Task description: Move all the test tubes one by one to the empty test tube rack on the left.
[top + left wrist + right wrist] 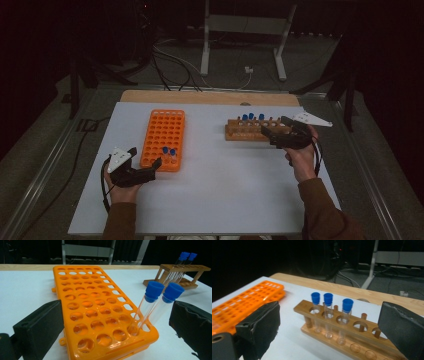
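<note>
Standing in the orange rack's [100,315] near corner holes, two blue-capped tubes [155,307] lean free between the left gripper's [145,159] wide-spread jaws (no pad touching), while the right gripper [272,131], jaws likewise spread and empty, hovers by the wooden rack [342,325] holding three more tubes [328,312].
</note>
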